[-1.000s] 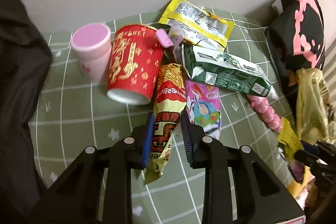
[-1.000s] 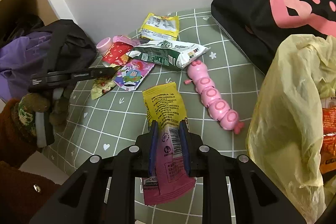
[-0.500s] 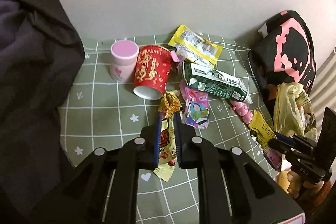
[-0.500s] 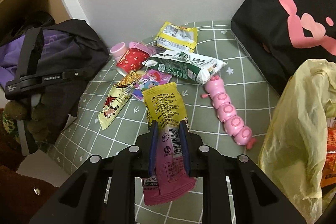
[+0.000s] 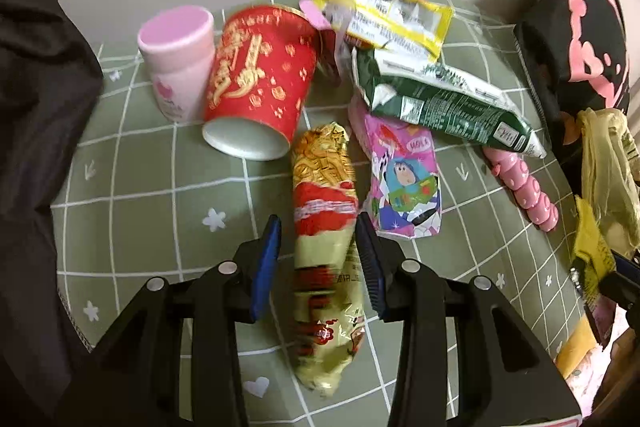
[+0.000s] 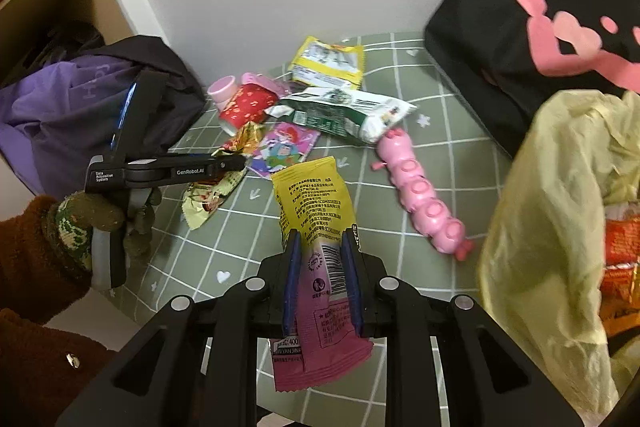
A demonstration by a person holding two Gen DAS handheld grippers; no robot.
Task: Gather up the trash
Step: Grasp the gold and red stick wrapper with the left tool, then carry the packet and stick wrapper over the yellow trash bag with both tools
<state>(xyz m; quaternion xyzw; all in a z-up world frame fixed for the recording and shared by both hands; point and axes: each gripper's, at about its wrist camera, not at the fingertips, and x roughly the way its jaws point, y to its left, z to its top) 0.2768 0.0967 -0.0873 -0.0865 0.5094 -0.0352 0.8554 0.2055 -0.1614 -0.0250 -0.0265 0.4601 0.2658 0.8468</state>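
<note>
My left gripper is open, its blue pads on either side of a gold and red noodle snack wrapper lying on the green checked cloth; the wrapper also shows in the right wrist view. My right gripper is shut on a yellow and pink snack packet, held above the cloth. A yellow plastic trash bag hangs open at the right. A red paper cup, a green packet, a yellow packet and a cartoon wrapper lie behind.
A pink jar stands beside the cup. A pink caterpillar toy lies near the trash bag. A black and pink bag is at the right, dark and purple clothing at the left. The wall is close behind.
My left gripper, shut around the noodle wrapper half a second ago, has opened wide and sits lower and closer over it. My right gripper still holds its packet, shifted slightly.
</note>
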